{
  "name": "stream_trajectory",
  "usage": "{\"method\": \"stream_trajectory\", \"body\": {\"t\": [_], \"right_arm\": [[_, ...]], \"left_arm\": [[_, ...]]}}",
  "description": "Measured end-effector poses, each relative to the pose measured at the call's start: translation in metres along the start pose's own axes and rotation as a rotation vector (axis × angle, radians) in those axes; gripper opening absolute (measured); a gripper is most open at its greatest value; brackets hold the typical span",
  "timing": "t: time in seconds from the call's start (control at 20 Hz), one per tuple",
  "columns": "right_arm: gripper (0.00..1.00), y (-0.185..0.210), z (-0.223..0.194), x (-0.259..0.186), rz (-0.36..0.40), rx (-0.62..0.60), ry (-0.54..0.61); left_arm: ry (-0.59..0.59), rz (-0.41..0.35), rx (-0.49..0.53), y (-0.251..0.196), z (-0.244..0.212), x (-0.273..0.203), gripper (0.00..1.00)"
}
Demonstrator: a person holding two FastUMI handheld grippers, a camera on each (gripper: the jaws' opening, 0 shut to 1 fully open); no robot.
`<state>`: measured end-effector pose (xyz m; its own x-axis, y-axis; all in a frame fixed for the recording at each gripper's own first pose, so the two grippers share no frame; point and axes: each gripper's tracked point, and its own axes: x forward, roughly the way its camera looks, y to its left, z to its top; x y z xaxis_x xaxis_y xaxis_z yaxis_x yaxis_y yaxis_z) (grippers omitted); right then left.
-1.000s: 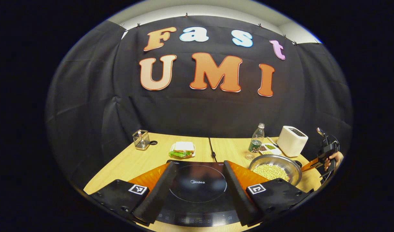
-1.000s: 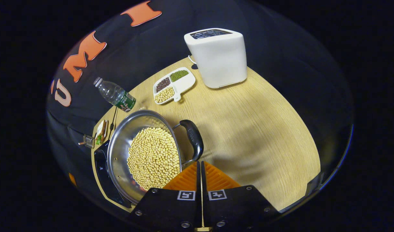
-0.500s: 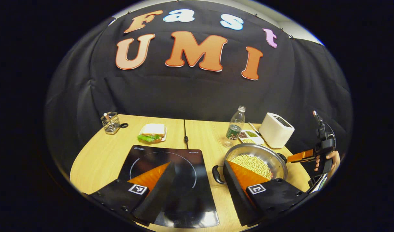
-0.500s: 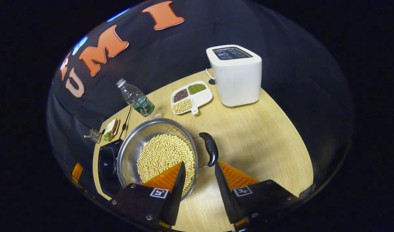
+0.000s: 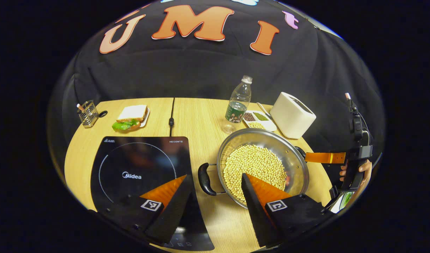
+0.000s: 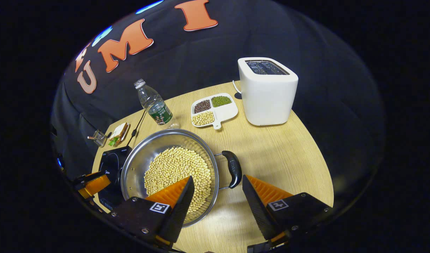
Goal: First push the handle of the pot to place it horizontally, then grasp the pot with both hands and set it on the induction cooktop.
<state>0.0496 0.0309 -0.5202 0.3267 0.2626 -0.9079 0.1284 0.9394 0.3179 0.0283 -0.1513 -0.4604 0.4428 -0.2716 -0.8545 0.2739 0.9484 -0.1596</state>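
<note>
The pot (image 5: 262, 165), loaded with pale beans, sits on the wooden surface (image 6: 281, 151) just beside the induction cooktop (image 5: 137, 168), at the cooktop's 3 o'clock in the left gripper view, so it is not on the glass yet. Both loop handles look to lie level: the near-side handle (image 5: 203, 179) sticks out at the pot's 9 o'clock towards the cooktop, and the other handle (image 6: 234, 168) sits at the pot's 3 o'clock in the right gripper view. By my reading, the push-the-handle step is done.

Now the grasp. The left gripper (image 5: 215, 196) has its jaws spread wide, straddling the handle, nothing pinched. The right gripper (image 6: 216, 196) is also wide open, its handle just ahead of the gap, no contact visible.

Left to do: close on both handles, lift together, carry the pot towards 9 o'clock and set it inside the cooktop's ring. The beans ask for a level lift.
</note>
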Motion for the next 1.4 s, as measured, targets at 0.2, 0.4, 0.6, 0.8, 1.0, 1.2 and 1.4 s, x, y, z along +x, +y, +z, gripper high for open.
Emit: {"method": "stream_trajectory", "body": {"t": [0.2, 0.4, 0.6, 0.8, 1.0, 1.2, 1.4], "right_arm": [[0.87, 0.001, -0.009, 0.008, -0.023, -0.031, 0.008], [0.88, -0.001, -0.006, 0.011, -0.051, -0.074, -0.003], [0.89, -0.008, -0.006, 0.018, -0.113, -0.131, -0.024], [0.88, -0.016, -0.009, 0.021, -0.178, -0.136, -0.023], [0.87, -0.025, -0.014, 0.032, -0.226, -0.147, -0.003], [0.76, -0.028, -0.025, 0.037, -0.265, -0.132, 0.03], [0.73, -0.027, -0.024, 0.041, -0.287, -0.149, 0.013]], "left_arm": [[0.029, 0.012, 0.011, 0.002, -0.006, 0.028, 0.93], [0.06, 0.027, 0.03, 0.002, -0.019, 0.053, 0.93], [0.064, 0.054, 0.027, -0.002, -0.025, 0.063, 0.94], [0.041, 0.053, 0.042, -0.012, -0.021, 0.073, 0.93], [0.007, 0.068, 0.023, -0.015, -0.015, 0.087, 0.94], [-0.007, 0.105, 0.045, -0.012, -0.014, 0.105, 0.93], [-0.026, 0.153, 0.081, -0.007, -0.011, 0.121, 0.92]]}}
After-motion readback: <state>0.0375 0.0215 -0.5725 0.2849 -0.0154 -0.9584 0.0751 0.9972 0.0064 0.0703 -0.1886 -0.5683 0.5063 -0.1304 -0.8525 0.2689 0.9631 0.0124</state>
